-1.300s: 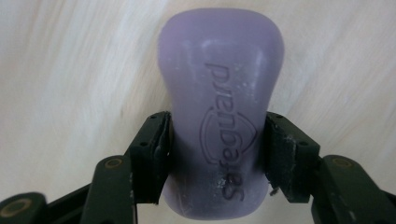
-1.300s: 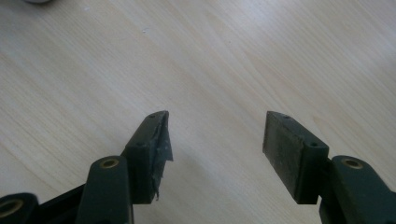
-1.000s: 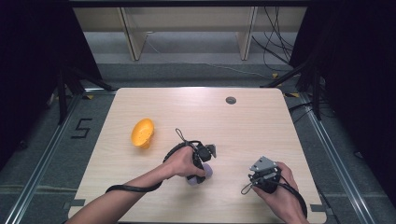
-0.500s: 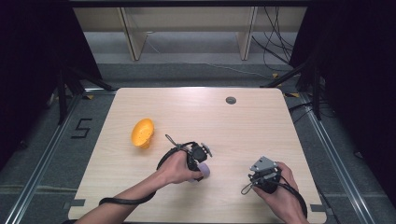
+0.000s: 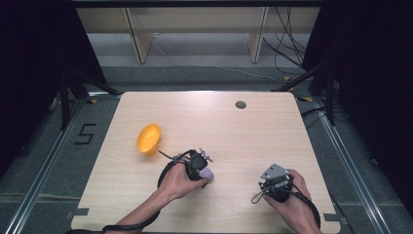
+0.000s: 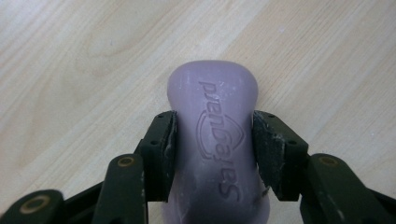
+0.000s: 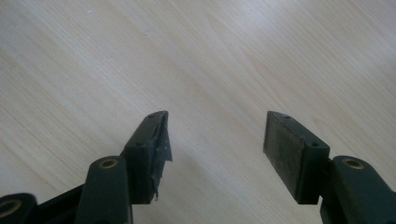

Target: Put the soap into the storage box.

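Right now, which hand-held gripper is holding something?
The left hand-held gripper: its pads clamp the purple soap bar. The right hand-held gripper is open above bare table.

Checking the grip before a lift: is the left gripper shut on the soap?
Shut on it. In the left gripper view both pads press the purple soap at its narrow waist.

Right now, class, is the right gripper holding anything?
No. In its own view the right gripper stands open, with bare table between the jaws.
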The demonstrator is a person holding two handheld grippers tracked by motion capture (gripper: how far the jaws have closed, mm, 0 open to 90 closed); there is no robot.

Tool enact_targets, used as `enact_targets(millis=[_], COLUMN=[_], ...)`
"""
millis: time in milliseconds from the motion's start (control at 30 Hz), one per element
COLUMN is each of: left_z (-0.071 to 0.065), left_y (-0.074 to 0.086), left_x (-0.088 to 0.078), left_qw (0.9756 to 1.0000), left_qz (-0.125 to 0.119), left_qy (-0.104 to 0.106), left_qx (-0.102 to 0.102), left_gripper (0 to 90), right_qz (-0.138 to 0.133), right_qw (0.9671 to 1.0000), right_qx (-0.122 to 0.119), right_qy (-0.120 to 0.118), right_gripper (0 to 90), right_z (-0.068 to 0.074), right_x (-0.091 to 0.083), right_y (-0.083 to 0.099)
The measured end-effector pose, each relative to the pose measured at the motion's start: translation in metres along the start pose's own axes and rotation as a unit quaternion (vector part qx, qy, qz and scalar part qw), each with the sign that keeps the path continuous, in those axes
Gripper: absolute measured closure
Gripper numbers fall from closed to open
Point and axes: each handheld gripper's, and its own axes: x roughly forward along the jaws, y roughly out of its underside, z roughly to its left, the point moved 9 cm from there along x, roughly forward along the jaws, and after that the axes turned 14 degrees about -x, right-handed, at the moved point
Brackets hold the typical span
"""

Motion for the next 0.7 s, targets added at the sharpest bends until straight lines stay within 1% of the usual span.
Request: enact_targets(millis=[67, 100, 133, 167, 200, 267, 300, 333, 367, 400, 433, 467, 500, 567, 600, 700], left_z=[0.004, 0.005, 0.006, 0.007, 0.007, 0.01, 0.009, 0.011, 0.013, 0.013, 0.012, 0.012, 0.013, 0.012, 0.013, 0.012], left_y=[-0.002, -0.002, -0.002, -0.002, -0.002, -0.002, -0.002, -0.003, -0.002, -0.002, -0.002, -0.002, -0.003, -0.004, -0.005, -0.006], left_x=[-0.002, -0.002, -0.002, -0.001, -0.001, -0.002, -0.002, -0.002, -0.002, -0.002, -0.002, -0.003, -0.004, -0.006, -0.007, -0.009], left_qw=[1.0, 1.0, 0.9999, 0.9999, 0.9998, 0.9998, 0.9997, 0.9998, 0.9998, 0.9998, 0.9997, 0.9997, 0.9998, 0.9997, 0.9998, 0.9998], left_qz=[0.004, 0.006, 0.008, 0.011, 0.008, 0.013, 0.01, 0.009, 0.015, 0.015, 0.014, 0.019, 0.015, 0.012, 0.01, 0.005], left_qy=[0.0, 0.002, 0.0, 0.004, 0.009, 0.008, 0.011, 0.008, 0.006, 0.006, 0.009, 0.009, 0.008, 0.01, 0.007, 0.01], left_qx=[0.001, -0.005, -0.006, -0.007, -0.016, -0.011, -0.021, -0.016, -0.014, -0.014, -0.019, -0.015, -0.01, -0.02, -0.013, -0.018], left_gripper=[50.5, 50.5, 50.6, 50.6, 50.6, 50.6, 50.6, 50.6, 50.6, 50.6, 50.6, 50.6, 50.6, 50.6, 50.7, 50.6], right_qz=[-0.002, -0.002, -0.002, -0.002, -0.001, 0.0, 0.0, 0.0, 0.0, 0.0, 0.0, 0.0, 0.0, -0.001, -0.001, 0.0], right_qw=[1.0, 1.0, 1.0, 1.0, 1.0, 1.0, 1.0, 1.0, 1.0, 1.0, 1.0, 1.0, 1.0, 1.0, 1.0, 1.0], right_qx=[0.0, 0.001, -0.003, -0.003, -0.001, 0.0, 0.002, 0.0, 0.0, -0.001, -0.001, 0.001, 0.001, 0.003, 0.003, -0.001], right_qy=[0.002, 0.0, 0.002, 0.002, 0.003, 0.0, -0.001, 0.001, 0.001, 0.001, 0.001, 0.0, 0.0, 0.002, 0.002, 0.001], right_gripper=[41.0, 41.0, 41.0, 41.0, 41.0, 41.0, 41.0, 41.0, 41.0, 41.0, 41.0, 41.0, 41.0, 41.0, 41.0, 41.0], right_z=[0.0, 0.001, -0.001, -0.001, -0.001, 0.0, 0.0, 0.0, 0.0, 0.0, 0.0, 0.001, 0.0, 0.0, 0.0, 0.0], right_x=[0.0, 0.0, 0.0, 0.0, 0.0, 0.0, 0.0, 0.0, 0.0, 0.0, 0.0, 0.0, 0.0, 0.0, 0.0, 0.0], right_y=[0.0, 0.0, 0.0, 0.0, 0.0, 0.0, 0.0, 0.0, 0.0, 0.0, 0.0, 0.0, 0.0, 0.0, 0.0, 0.0])
